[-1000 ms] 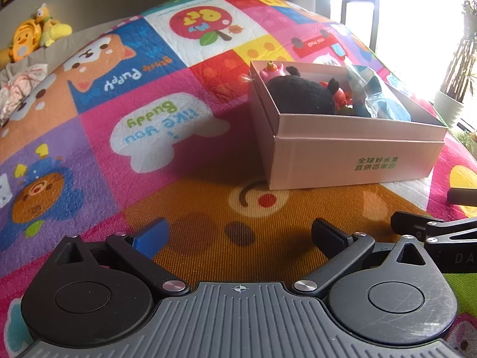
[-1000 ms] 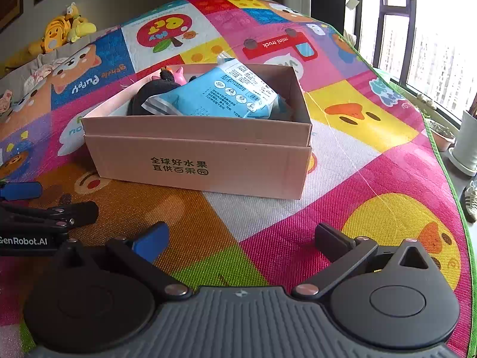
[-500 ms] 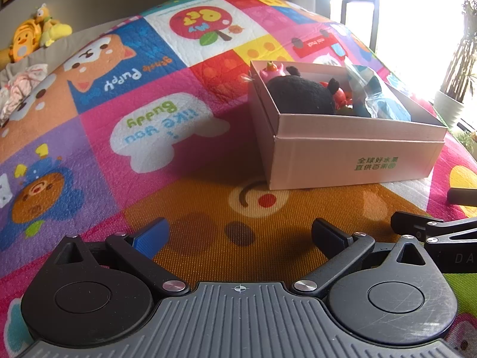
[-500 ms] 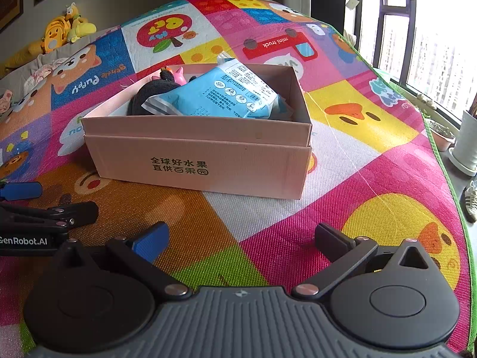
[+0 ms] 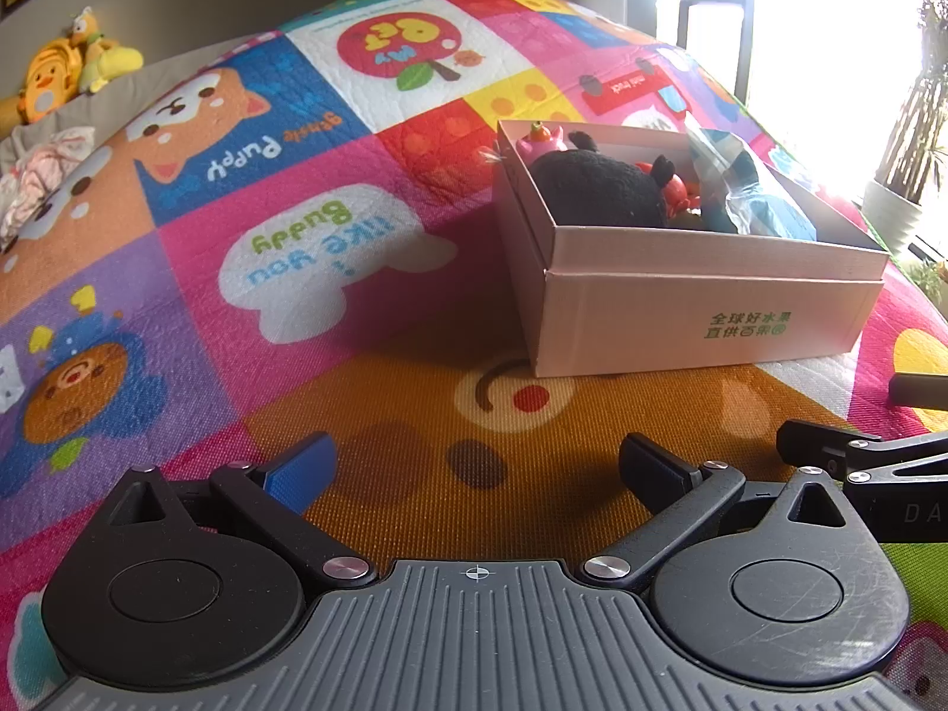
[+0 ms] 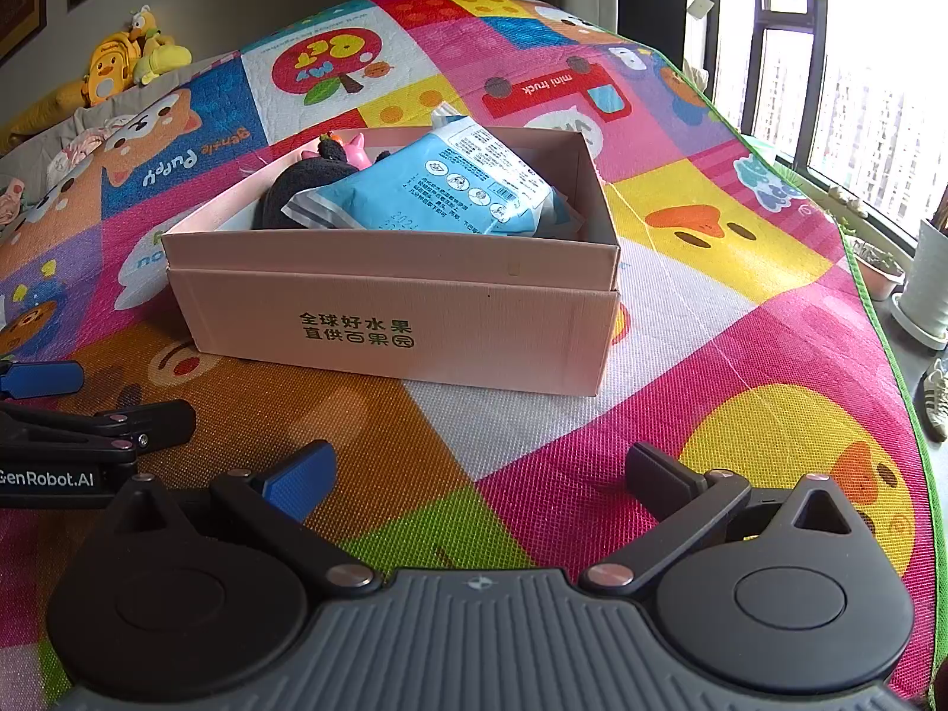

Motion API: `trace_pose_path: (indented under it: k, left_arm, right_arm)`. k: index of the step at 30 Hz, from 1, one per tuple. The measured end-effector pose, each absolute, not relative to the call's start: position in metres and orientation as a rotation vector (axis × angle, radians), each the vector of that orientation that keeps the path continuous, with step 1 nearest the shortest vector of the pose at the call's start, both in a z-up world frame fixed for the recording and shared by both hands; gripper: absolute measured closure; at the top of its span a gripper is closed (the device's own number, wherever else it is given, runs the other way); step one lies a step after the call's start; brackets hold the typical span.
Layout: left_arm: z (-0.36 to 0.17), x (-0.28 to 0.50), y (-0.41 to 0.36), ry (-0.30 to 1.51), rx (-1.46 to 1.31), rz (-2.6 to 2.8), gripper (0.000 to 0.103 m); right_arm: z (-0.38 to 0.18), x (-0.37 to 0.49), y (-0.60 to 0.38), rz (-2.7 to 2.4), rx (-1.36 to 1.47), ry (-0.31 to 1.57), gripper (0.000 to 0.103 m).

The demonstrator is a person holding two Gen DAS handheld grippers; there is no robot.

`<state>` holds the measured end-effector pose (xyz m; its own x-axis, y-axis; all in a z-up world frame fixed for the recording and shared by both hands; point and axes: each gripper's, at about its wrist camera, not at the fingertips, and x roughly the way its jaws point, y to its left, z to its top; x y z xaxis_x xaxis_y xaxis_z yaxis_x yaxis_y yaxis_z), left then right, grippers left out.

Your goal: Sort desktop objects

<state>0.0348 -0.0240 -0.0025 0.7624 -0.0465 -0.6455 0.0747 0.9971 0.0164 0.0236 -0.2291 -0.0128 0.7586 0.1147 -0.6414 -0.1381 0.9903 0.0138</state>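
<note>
A pink cardboard box [image 6: 415, 320] stands on the colourful play mat; it also shows in the left wrist view [image 5: 705, 320]. Inside lie a black plush toy [image 5: 598, 183], a small pink toy [image 5: 536, 139], a red toy [image 5: 675, 192] and a blue wipes pack [image 6: 438, 189]. My left gripper [image 5: 474, 465] is open and empty, low over the mat in front of the box's left corner. My right gripper [image 6: 480, 471] is open and empty, in front of the box's right part. Each gripper shows at the edge of the other's view.
Yellow plush toys [image 6: 124, 62] and crumpled clothes [image 5: 41, 172] lie at the mat's far left. A window and potted plants [image 6: 924, 290] are to the right, past the mat's green edge [image 6: 889, 343]. A shoe [image 6: 936, 397] lies on the floor.
</note>
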Motion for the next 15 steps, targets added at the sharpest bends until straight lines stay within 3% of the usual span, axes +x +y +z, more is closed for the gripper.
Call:
trace_pose_path:
  k: [15]
  left_arm:
    - [-0.0025,0.0348,-0.0241,0.701,0.042,-0.066,0.0]
  right_arm:
    - [-0.0128,0.0236,-0.2292,0.138,-0.035,0.696,0.0]
